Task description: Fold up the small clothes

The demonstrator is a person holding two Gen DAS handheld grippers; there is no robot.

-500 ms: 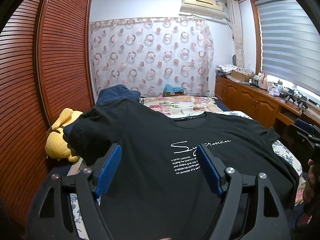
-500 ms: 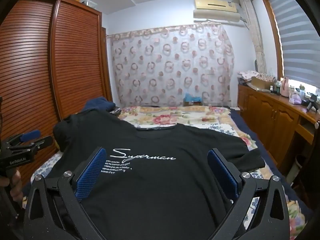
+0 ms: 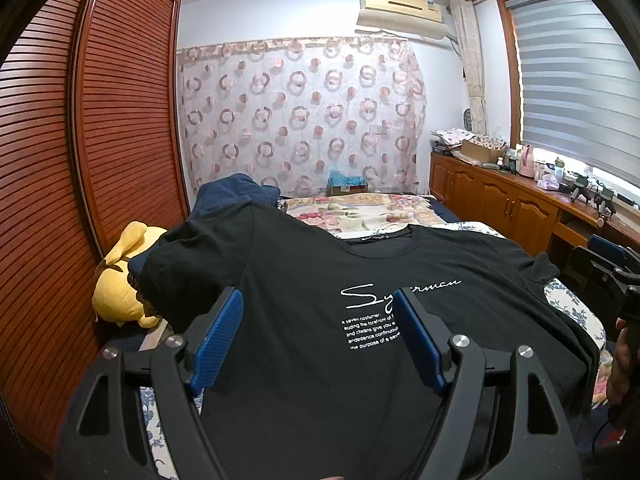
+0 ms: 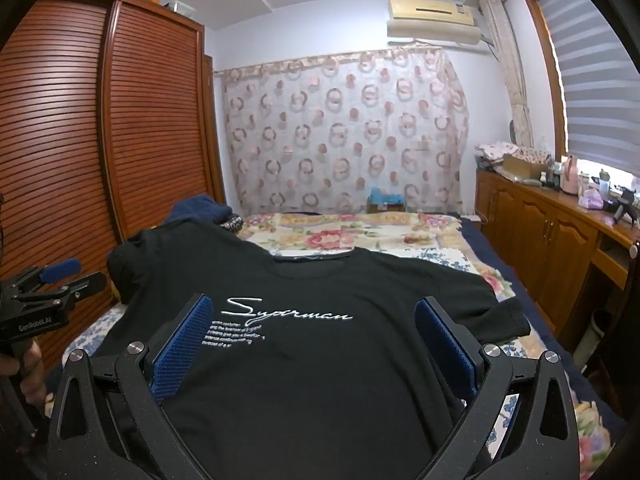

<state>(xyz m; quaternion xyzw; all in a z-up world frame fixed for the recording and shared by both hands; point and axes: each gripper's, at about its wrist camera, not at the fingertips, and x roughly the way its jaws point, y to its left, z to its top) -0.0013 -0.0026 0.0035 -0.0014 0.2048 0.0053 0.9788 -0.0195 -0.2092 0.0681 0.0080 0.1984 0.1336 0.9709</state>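
A black T-shirt (image 3: 304, 280) with white script lettering lies spread face up on the bed, collar away from me; it also shows in the right wrist view (image 4: 320, 344). My left gripper (image 3: 318, 300) is open and empty, hovering over the shirt's lower left part. My right gripper (image 4: 316, 308) is open and empty over the shirt's lower middle. The left sleeve drapes over a dark blue heap (image 3: 236, 194). The right gripper also shows at the right edge of the left wrist view (image 3: 608, 256), the left gripper at the left edge of the right wrist view (image 4: 56, 276).
The bed has a floral cover (image 4: 352, 232). A yellow plush toy (image 3: 120, 280) lies by the slatted wooden wardrobe (image 3: 60, 160) on the left. A wooden cabinet (image 4: 552, 236) with clutter runs along the right under the window. A patterned curtain (image 3: 300, 120) hangs behind.
Both grippers have tilted or shifted slightly; the shirt sits a little higher in the views. Both jaws stay open.
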